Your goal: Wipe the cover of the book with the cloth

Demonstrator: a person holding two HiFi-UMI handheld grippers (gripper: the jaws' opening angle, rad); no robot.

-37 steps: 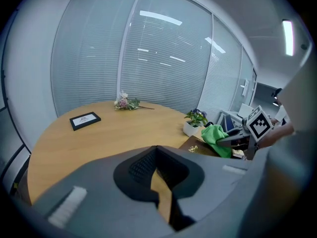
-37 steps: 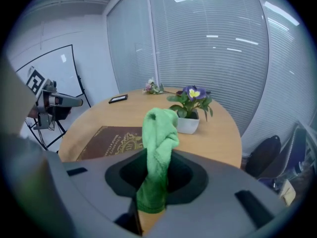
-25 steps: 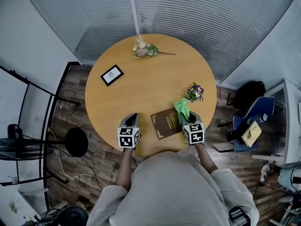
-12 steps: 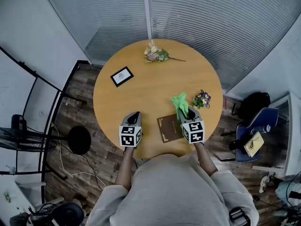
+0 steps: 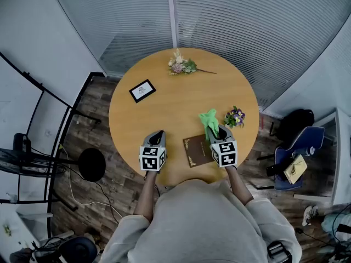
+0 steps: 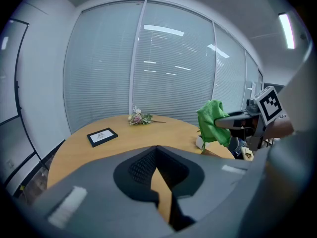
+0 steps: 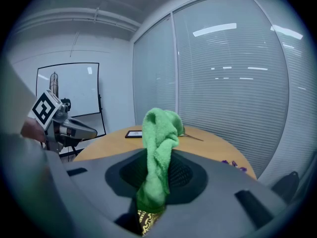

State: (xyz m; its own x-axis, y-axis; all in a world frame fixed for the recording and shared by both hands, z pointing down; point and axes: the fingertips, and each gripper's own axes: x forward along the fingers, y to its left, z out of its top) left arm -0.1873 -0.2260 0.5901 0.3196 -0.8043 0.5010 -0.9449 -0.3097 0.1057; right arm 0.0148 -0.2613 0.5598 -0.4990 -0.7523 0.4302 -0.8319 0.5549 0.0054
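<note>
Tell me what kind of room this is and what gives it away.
Most likely an office meeting room. The signs are glass walls covered by blinds, a whiteboard on a stand, and a round wooden table with a blue office chair nearby.

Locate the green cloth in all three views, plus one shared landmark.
Head view: green cloth on the right side of the table, in the right gripper.
Left gripper view: right of centre, held above the table.
Right gripper view: dead centre, clamped between the jaws.
Shared landmark: black picture frame, on the table in all three.
</note>
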